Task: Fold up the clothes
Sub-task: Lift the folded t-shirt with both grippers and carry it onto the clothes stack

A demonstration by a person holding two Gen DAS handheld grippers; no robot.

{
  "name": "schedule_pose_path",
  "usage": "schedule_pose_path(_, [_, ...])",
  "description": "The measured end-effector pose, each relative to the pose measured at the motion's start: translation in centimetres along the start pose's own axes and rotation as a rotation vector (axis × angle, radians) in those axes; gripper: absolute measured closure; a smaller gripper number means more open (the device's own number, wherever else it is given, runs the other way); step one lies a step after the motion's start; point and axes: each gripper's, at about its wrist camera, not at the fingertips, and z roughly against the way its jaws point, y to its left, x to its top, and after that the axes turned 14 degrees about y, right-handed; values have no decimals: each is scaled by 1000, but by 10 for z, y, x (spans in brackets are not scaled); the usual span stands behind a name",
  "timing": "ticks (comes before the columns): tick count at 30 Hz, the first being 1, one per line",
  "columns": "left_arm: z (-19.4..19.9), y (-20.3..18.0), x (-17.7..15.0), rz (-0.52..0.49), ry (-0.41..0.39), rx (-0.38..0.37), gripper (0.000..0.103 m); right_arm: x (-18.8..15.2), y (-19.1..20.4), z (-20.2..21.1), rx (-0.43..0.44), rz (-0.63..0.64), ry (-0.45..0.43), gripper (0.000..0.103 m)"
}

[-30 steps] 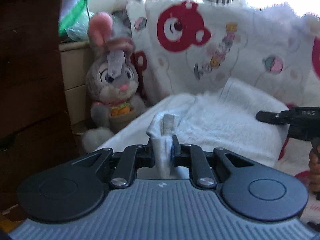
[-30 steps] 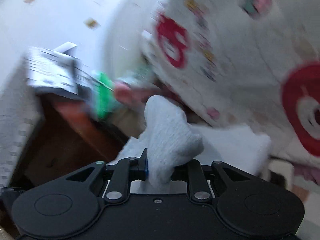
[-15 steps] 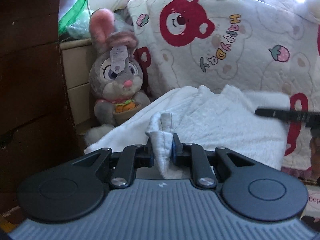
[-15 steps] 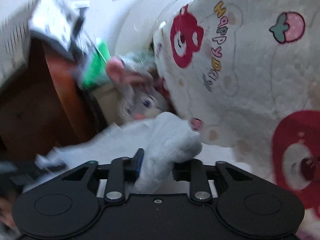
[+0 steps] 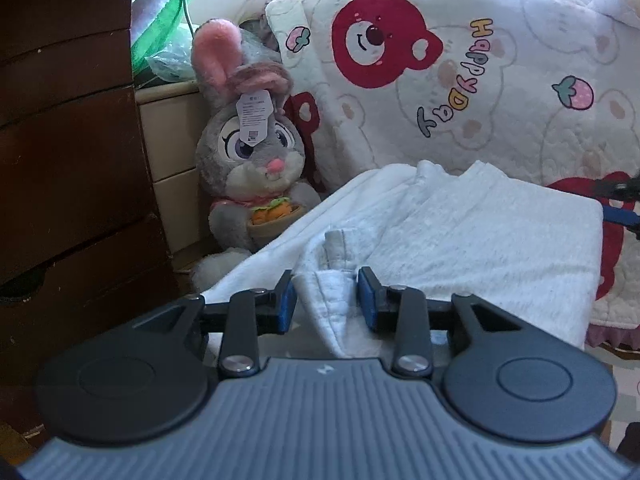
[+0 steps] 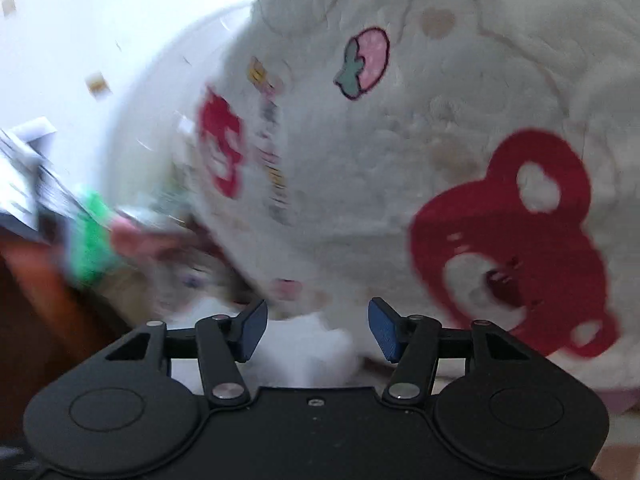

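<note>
Left hand-held gripper [image 5: 327, 295] spread, white cloth [image 5: 460, 240] bunched loosely between its pads; right hand-held gripper [image 6: 317, 331] spread wide, pinching nothing.

The quilt [image 5: 500, 92] bears "HAPPYDAY" in coloured letters; the rabbit's tag [image 5: 254, 116] print is unreadable.

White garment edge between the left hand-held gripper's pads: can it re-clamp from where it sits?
Probably yes. The left hand-held gripper is open, with the white garment's bunched hem between its pads, and nothing else is in the gap.
</note>
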Motion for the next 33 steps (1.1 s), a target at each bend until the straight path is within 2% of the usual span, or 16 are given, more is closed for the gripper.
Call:
schedule_pose_path(2, [0,-1,0,-9,-1,6,70,-7,-6,5,148,-44,37,56])
schedule_pose_path(5, [-1,-3,-1,-24,-7,17,70,-13,-1,-12,237,-73,173,64])
schedule_pose_path(8, [-2,-4,-4,-29,-18,26,70,-14,13,-23,196,-1,148,86])
schedule_pose_path(9, [-3,-4,-5,-31,-21,29,70,-11,19,-25,191,44,126,87])
schedule_pose_path(12, [-4,-5,-7,-36,-32,37,68,-8,43,-36,100,263,109,88])
schedule_pose_path(16, [-3,-5,-11,-4,-41,18,67,-17,31,-53,30,188,180,84])
schedule_pose_path(18, [1,-2,-8,1,-31,6,60,-21,21,-47,6,84,162,54])
schedule_pose_path(20, [10,0,-6,2,-39,-2,57,-23,15,-41,-22,20,148,52])
schedule_pose_path(23, [35,5,-7,31,-72,-51,100,-25,28,-31,-96,112,134,53])
schedule_pose_path(24, [43,6,-7,41,-83,-67,99,-26,35,-27,-125,159,124,61])
schedule_pose_path(25, [54,4,-9,33,-96,-96,99,-28,42,-21,-127,198,105,68])
schedule_pose_path(26, [66,0,-12,22,-110,-128,99,-30,49,-9,-64,228,74,70])
schedule_pose_path(27, [76,-5,-15,-4,-128,-148,99,-32,57,-1,1,275,67,71])
schedule_pose_path(30, [88,-28,-20,-108,-172,-204,96,-39,90,5,69,444,105,70])
schedule_pose_path(31, [86,-35,-21,-128,-167,-219,96,-45,100,2,70,505,113,70])
schedule_pose_path(33, [68,-43,-21,-115,-62,-228,96,-57,110,-6,73,578,140,70])
